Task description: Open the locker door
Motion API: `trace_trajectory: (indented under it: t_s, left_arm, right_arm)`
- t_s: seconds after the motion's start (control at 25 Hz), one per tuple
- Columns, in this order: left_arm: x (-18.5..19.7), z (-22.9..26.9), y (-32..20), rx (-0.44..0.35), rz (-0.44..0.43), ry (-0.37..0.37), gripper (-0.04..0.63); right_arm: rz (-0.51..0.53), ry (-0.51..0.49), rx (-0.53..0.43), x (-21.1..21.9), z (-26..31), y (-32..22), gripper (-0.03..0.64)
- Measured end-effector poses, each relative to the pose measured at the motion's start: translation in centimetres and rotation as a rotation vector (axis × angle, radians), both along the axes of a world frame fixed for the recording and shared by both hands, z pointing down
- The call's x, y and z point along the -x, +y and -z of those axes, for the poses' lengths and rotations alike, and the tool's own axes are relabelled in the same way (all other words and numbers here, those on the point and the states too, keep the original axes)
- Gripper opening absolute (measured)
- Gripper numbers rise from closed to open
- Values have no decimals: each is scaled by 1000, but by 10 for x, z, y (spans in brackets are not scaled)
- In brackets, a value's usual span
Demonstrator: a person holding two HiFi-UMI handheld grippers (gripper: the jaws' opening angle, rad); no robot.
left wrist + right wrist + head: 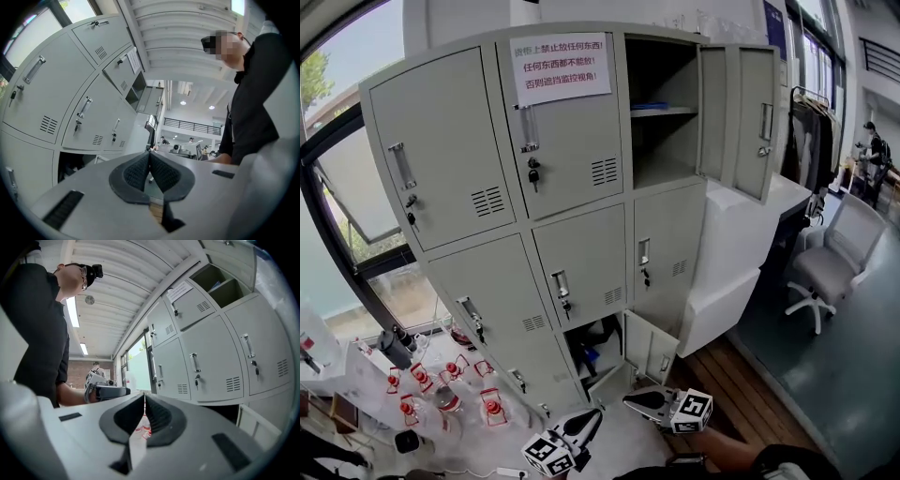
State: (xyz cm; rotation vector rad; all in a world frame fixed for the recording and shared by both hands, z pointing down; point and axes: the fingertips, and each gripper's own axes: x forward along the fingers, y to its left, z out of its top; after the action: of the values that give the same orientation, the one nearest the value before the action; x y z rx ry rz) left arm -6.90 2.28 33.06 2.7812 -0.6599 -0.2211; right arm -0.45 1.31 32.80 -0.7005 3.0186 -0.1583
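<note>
Locker: a grey steel locker (534,187), three columns by three rows, stands on the floor beside the window and fills the upper middle of the head view.
Doors: the top right door (741,117) is swung wide and shows a shelf inside. The bottom middle compartment (595,345) gapes dark. The other doors are shut, with keys hanging in several locks.
Low panel: a door leaf (652,352) stands out just beside that dark compartment; I cannot tell which compartment it belongs to.
Notice: a paper sheet (561,67) is stuck on the top middle door.
Left tool: the left tool (592,415) (150,153) is low before the locker's foot, its jaws closed together with nothing between them.
Right tool: the right tool (630,400) (144,394) is near the left one, jaws closed and empty, apart from the locker.
Bottles: a cluster of red-capped bottles (450,384) stands on the floor at the locker's left front corner.
Right side: a white desk (731,244) touches the locker's right side. Beyond it are an office chair (830,267), a clothes rack (811,131) and a distant person (872,150).
Floor: wood planks (741,394) at the locker's foot, with a dark smooth floor (834,375) to the right.
Room: a large window (337,187) is at the left.
</note>
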Motion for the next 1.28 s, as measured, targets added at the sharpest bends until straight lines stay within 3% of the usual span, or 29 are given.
trace_trajectory:
  t_s: [0.12,0.28,0.64,0.88,1.0,1.28]
  left_arm:
    - [-5,0,16,36,26,-15,17]
    - [-32,10,41,27,31,-11,16]
    - [-59,-2,106,84,114,-50,17]
    - [-75,-28,154,145,145,-65,17]
    - [-78,-35,162,174,145,-56,17]
    - [-96,-23,158,120,109,-22,17]
  right_arm:
    - [56,-15,0,-4,3,16,17]
    - [119,-38,44,-27,-3,44,14]
    - [152,-123,72,-68,-11,100,12]
    - [182,-125,169,-83,-51,141,11]
    - [194,-139,160,-82,-45,152,12]
    - [161,-113,118,-97,-35,149,12]
